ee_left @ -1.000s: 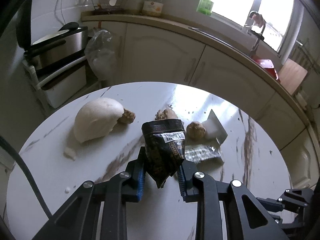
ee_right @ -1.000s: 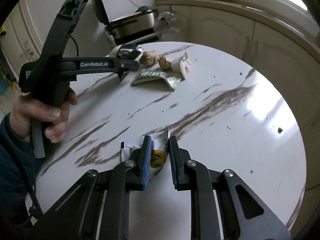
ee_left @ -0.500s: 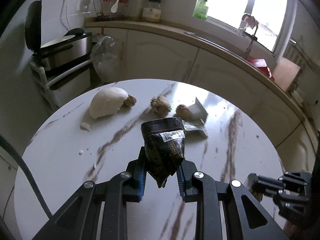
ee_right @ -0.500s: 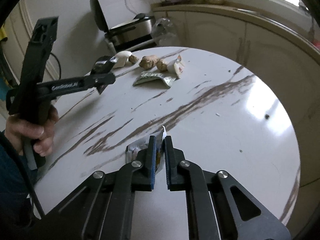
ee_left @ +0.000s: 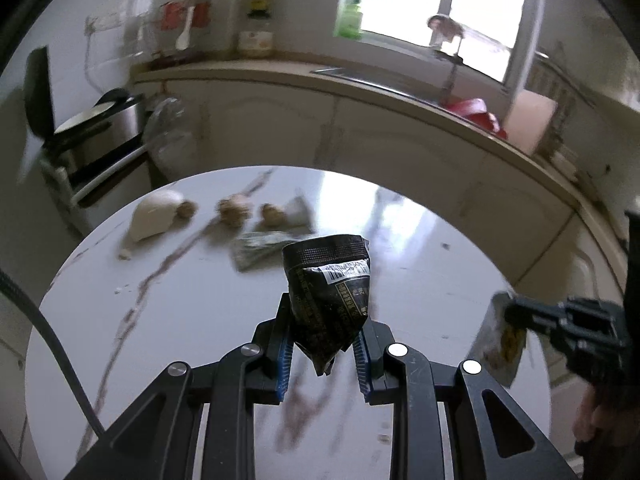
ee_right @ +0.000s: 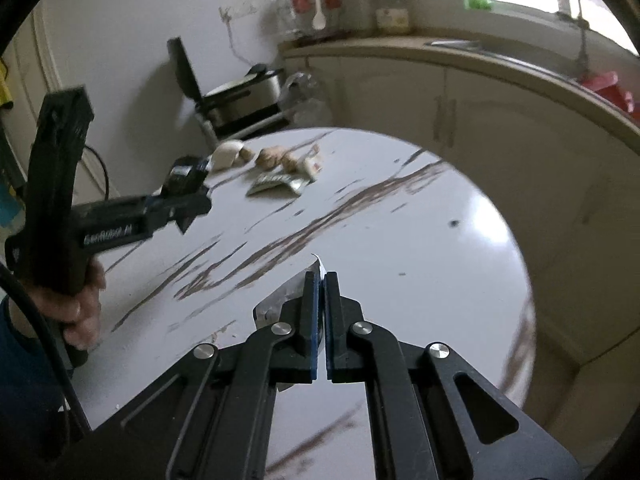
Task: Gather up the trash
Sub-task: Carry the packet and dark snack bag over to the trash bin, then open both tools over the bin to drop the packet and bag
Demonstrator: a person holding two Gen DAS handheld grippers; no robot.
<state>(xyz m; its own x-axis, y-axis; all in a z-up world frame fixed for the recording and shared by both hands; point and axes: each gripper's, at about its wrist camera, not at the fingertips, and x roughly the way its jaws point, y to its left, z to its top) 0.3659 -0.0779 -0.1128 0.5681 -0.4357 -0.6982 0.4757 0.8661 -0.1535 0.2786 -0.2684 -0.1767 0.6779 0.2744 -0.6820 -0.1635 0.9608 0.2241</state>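
Above the round white marble-veined desk (ee_left: 420, 280), the left gripper (ee_left: 324, 344) has its jaws clamped on a crumpled black foil snack packet (ee_left: 328, 292), held clear of the surface. At its three o'clock, the right gripper (ee_right: 320, 320) has its jaws closed on a thin white wrapper (ee_right: 288, 292) with yellow print. More wrappers (ee_right: 280, 182) lie at the desk's far eleven o'clock edge.

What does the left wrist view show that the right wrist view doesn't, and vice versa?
Left wrist only: the printed face and barcode of the black wrapper clamped in the left tool, and the flat of the white-and-yellow wrapper hanging from the right tool.

Right wrist only: the hand gripping the left tool's handle, and the right tool shut edge-on over its wrapper.

Both: the round marble table, the silvery wrapper lying on it, the white mushroom-like piece, and the counter.
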